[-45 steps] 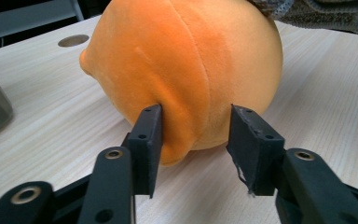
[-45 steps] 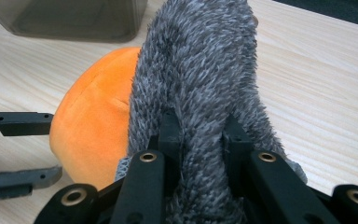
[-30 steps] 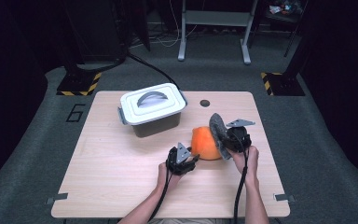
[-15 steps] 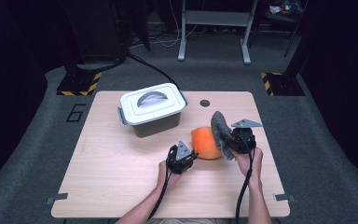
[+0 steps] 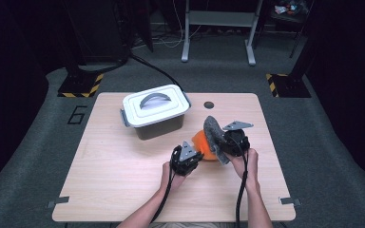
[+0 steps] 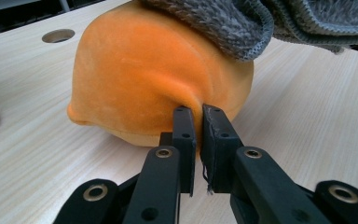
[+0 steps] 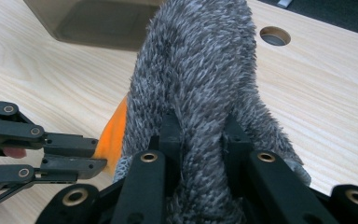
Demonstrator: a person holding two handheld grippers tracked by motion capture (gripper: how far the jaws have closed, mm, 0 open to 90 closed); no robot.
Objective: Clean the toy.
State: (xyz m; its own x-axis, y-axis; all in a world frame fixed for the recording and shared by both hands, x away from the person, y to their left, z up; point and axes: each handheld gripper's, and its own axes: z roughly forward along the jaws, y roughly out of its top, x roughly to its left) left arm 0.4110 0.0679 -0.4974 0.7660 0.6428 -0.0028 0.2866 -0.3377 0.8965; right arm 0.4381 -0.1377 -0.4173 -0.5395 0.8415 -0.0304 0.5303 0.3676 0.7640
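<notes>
Pale wooden desk (image 5: pixel 123 190): left tongs (image 6: pixel 196 122) have just pinched shut on the orange plush (image 6: pixel 140 70); right tongs (image 7: pixel 200 135) grip the grey cloth (image 7: pixel 200 60). Anchor the plush firmly, wipe gently.

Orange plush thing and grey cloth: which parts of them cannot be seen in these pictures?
- Orange plush: top covered by the grey cloth in the left gripper view; underside lies on the table.
- Grey cloth: upper part cut off by that view's edge.
- Box contents: hidden under its shut lid, high view.
</notes>
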